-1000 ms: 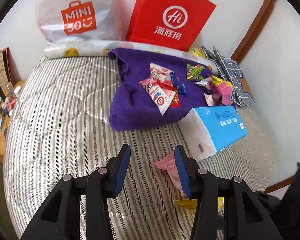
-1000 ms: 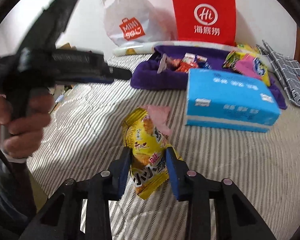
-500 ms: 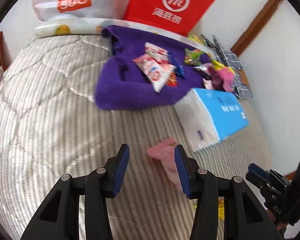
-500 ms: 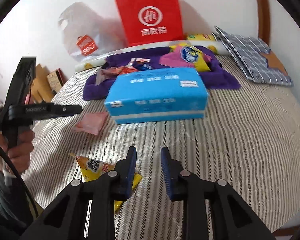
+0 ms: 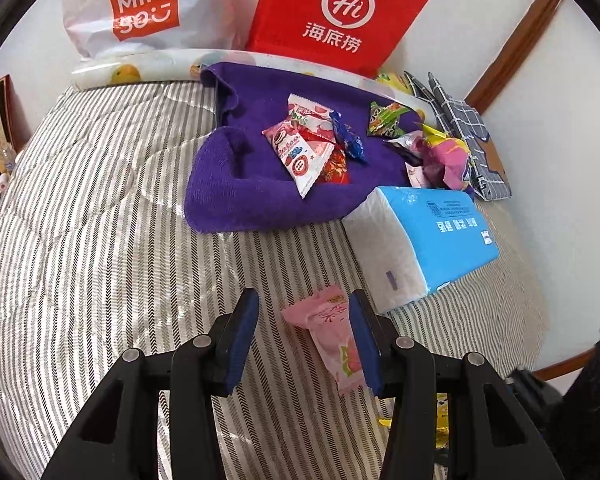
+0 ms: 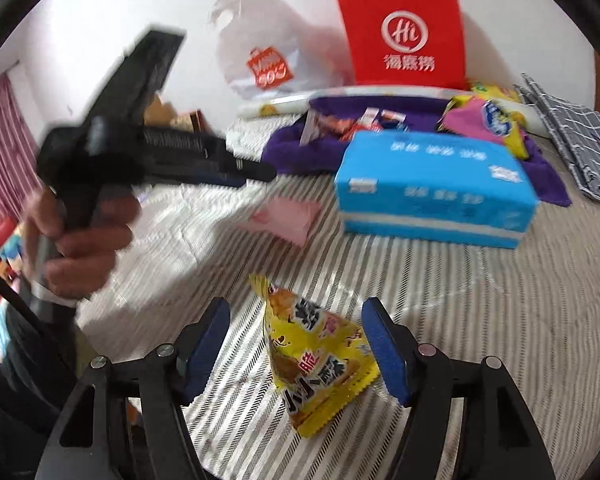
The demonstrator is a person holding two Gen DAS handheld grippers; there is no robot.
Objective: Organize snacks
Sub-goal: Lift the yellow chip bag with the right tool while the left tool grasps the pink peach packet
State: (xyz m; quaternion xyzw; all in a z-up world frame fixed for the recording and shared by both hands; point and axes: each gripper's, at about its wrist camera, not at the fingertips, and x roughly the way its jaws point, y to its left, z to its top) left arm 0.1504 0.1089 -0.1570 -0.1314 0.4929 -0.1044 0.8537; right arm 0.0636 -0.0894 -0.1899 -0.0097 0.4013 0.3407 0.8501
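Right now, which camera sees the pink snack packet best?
The left wrist view: the pink snack packet lies sharp and close between the left gripper fingers. The right wrist view shows it only as a blurred pink patch beside the blue tissue pack.

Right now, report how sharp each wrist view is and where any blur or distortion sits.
Left wrist view: crisp throughout; the pink snack packet and the purple towel are sharp, with fisheye bending the mattress stripes. Right wrist view: motion-smeared, worst on the hand and blue tissue pack; the yellow snack packet stays readable.
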